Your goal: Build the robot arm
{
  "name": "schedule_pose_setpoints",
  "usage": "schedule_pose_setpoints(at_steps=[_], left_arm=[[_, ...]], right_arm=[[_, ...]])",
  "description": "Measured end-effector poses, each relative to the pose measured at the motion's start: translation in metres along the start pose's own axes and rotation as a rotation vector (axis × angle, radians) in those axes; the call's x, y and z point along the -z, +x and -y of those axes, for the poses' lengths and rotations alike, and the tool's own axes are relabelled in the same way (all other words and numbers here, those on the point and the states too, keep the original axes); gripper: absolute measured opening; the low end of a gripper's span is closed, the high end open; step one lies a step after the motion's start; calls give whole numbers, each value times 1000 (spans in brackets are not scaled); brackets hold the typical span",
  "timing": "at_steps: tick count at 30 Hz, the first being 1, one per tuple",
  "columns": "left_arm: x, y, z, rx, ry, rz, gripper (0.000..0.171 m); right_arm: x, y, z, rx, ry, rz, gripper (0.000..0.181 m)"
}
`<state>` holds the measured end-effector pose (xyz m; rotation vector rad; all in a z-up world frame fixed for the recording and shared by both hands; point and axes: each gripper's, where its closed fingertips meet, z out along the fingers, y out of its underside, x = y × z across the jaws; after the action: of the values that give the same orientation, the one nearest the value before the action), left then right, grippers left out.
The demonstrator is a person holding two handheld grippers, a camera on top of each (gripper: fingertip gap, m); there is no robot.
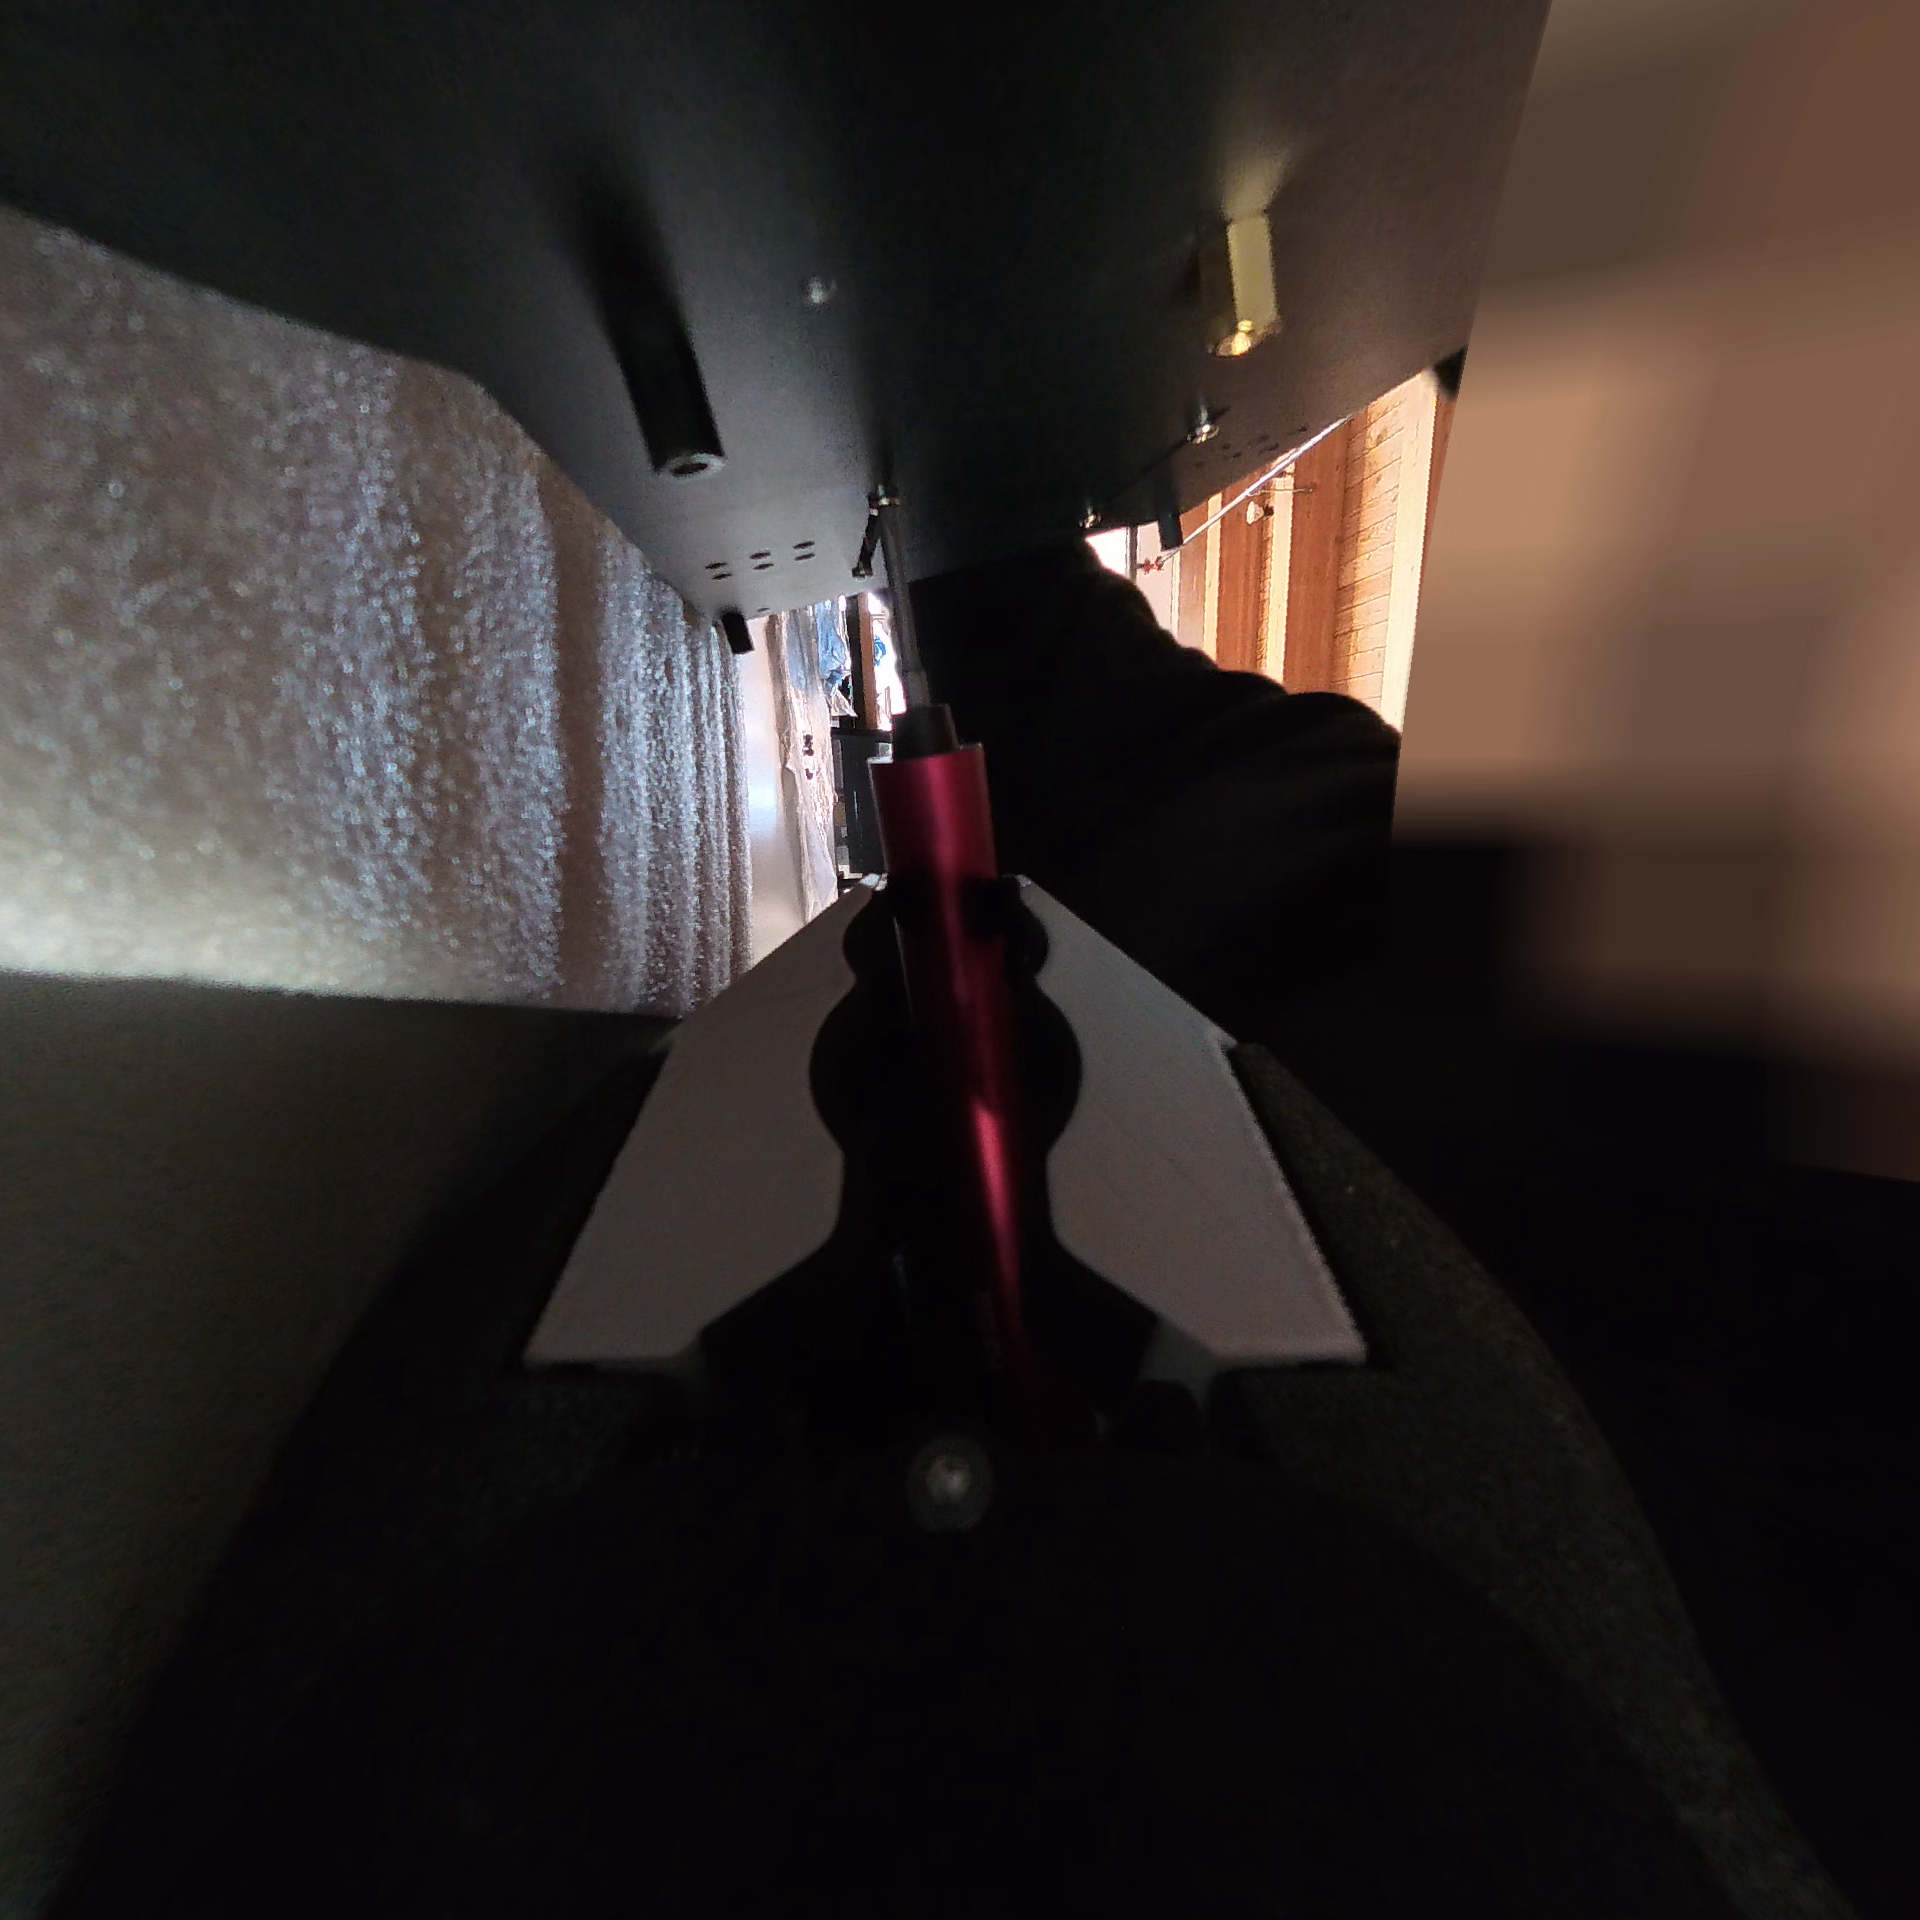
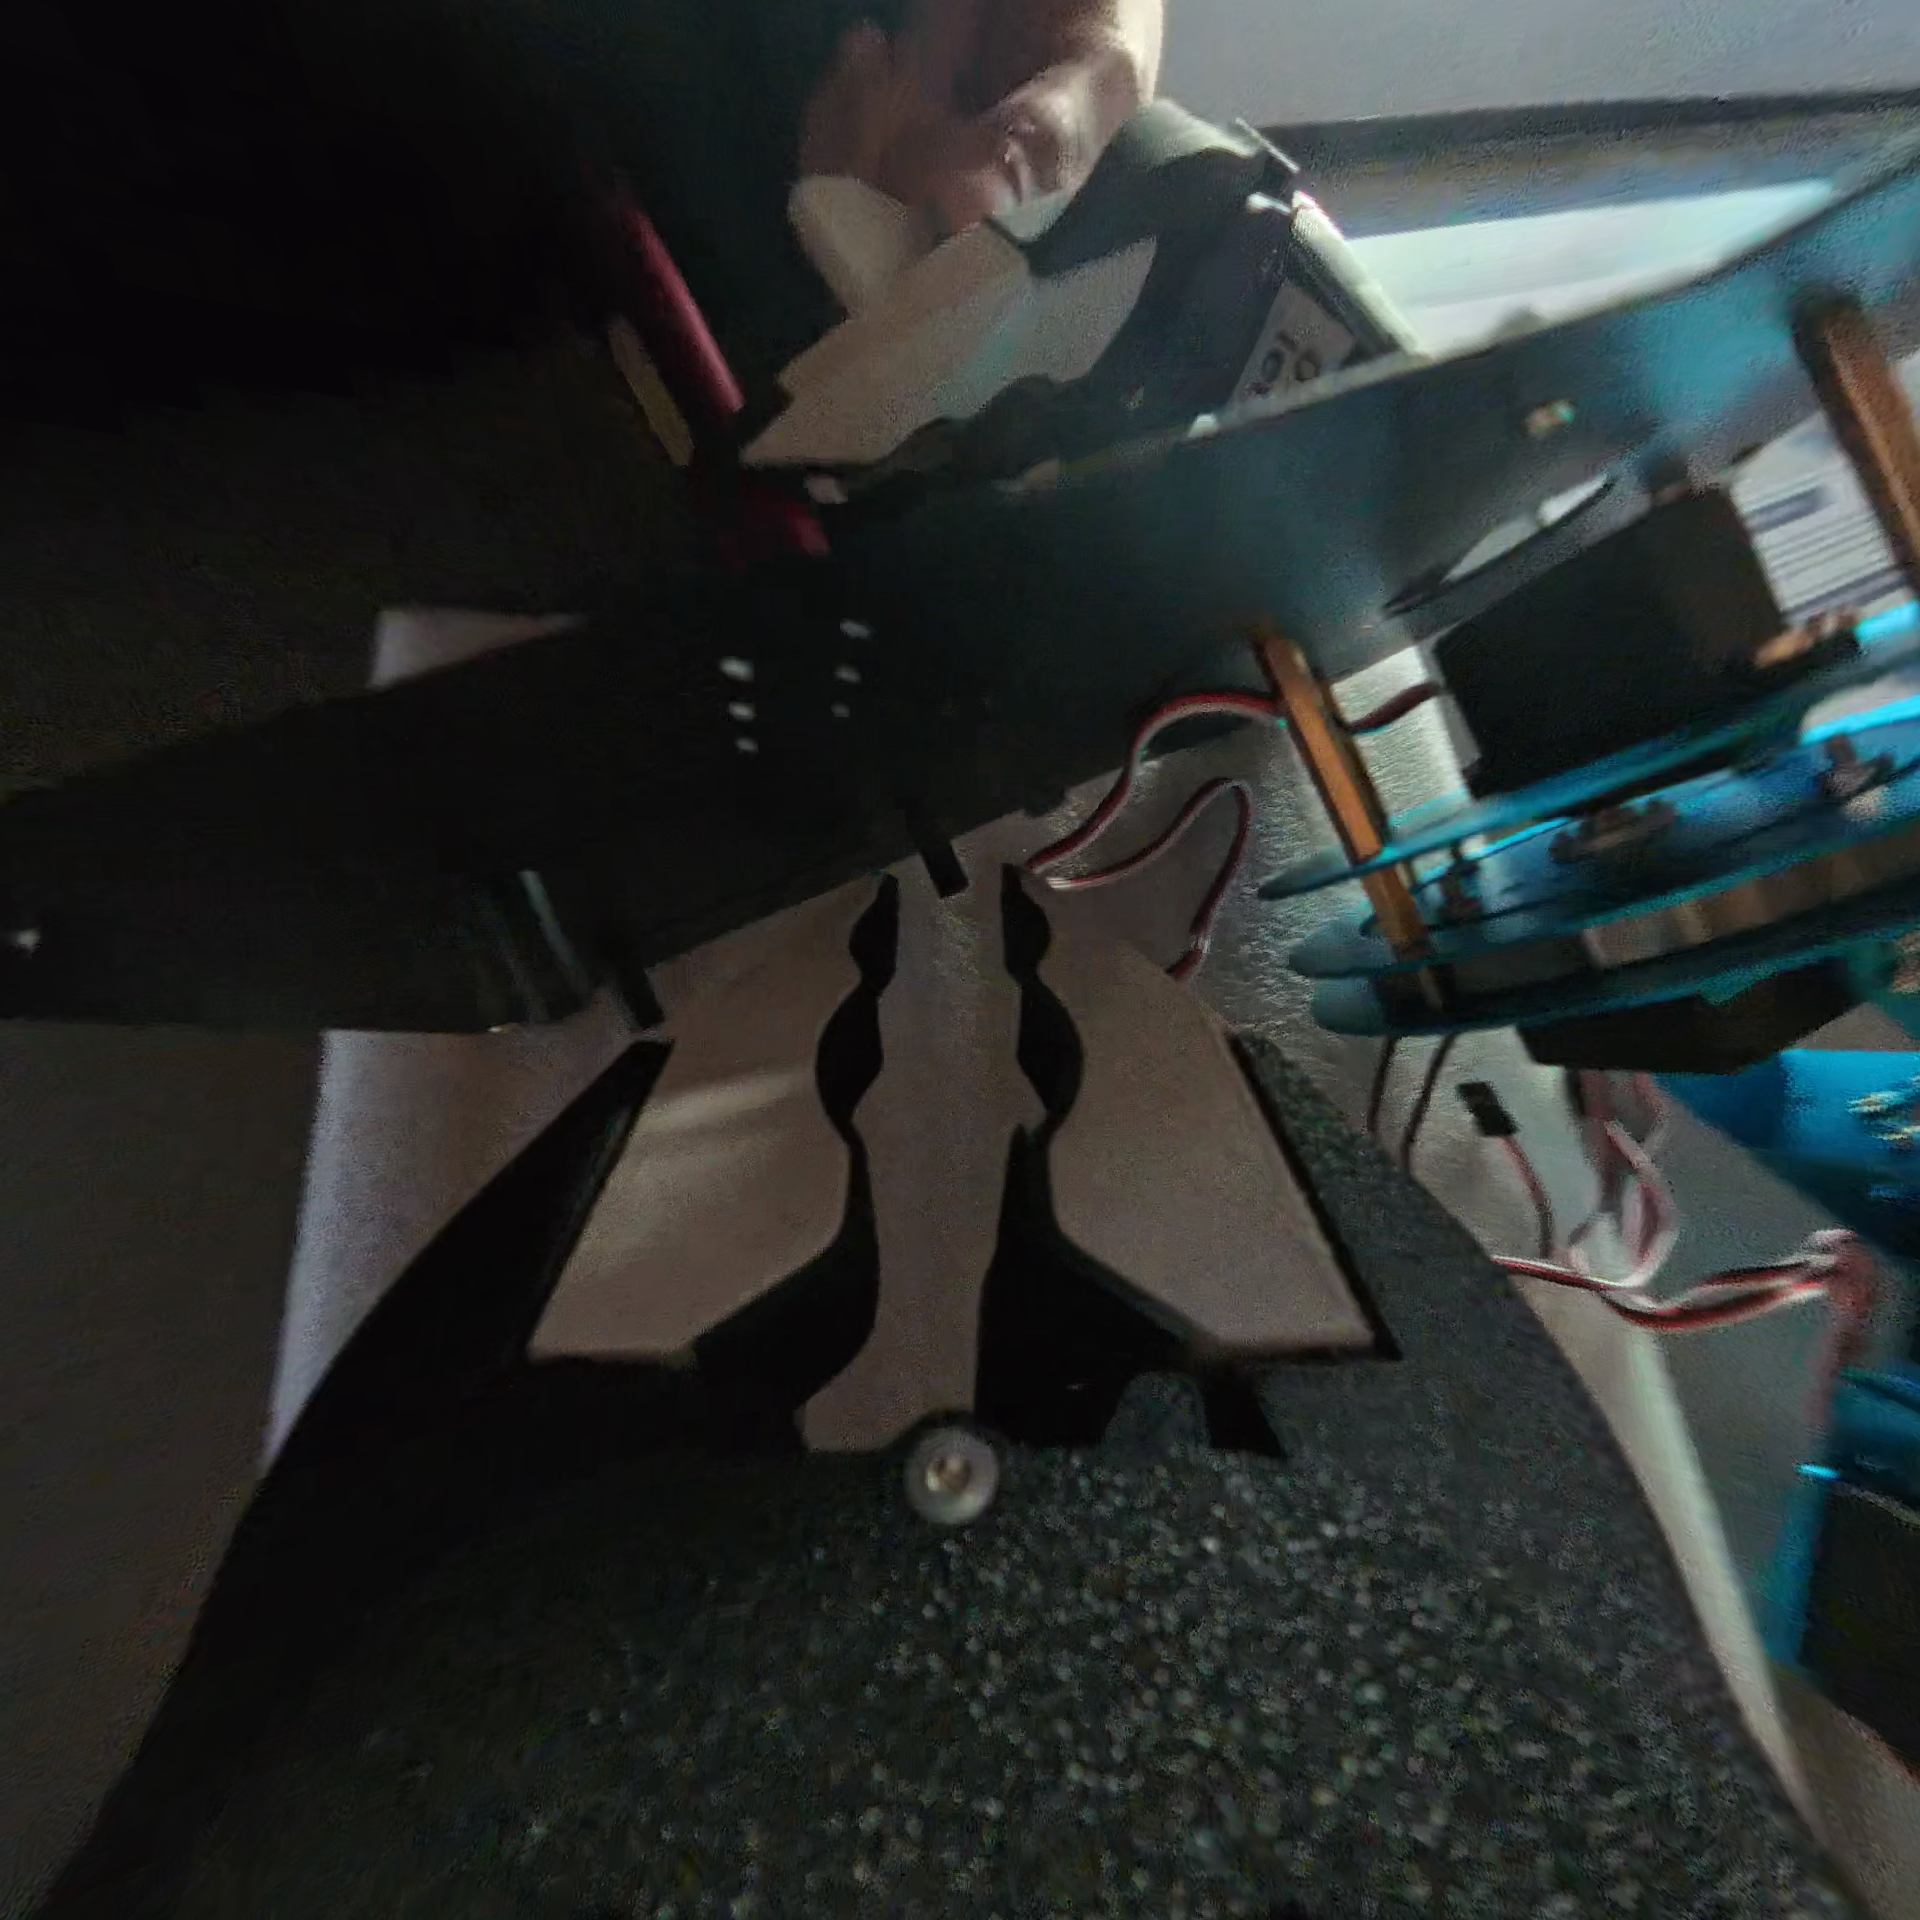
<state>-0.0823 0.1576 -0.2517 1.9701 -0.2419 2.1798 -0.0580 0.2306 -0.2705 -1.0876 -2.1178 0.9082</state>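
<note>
Gripping red screwdriver (image 1: 940, 935), left tool (image 1: 940, 904).

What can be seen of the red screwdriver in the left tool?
The screwdriver has a slim red metallic-looking handle, a dark collar and a thin steel shaft. It lies lengthwise between the left tool's closed fingers, pointing forward. Its tip reaches a screw under the black plate. The handle's rear end is hidden.

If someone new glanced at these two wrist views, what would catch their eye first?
First, the red screwdriver clamped in the left gripper, its bit reaching up to a screw under the black plate. In the right wrist view, the right gripper stands open and empty below that dark plate, with a blue tiered assembly and loose red-white wires to its right.
</note>
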Motion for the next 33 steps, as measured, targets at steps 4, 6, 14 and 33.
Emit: schedule_pose_setpoints(at_steps=[4, 6, 14, 33], left_arm=[[0, -1, 0, -1, -2, 4, 19], [-1, -1, -1, -3, -3, 11, 19], [-2, -4, -2, -10, -12, 31, 19], [-1, -3, -5, -7, -66, 28, 20]], right_arm=[[-5, -1, 6, 145, -1, -81, 6], [-5, -2, 5, 20, -17, -5, 5], [-5, -8, 6, -530, -43, 446, 3], [123, 37, 18, -655, -179, -621, 24]])
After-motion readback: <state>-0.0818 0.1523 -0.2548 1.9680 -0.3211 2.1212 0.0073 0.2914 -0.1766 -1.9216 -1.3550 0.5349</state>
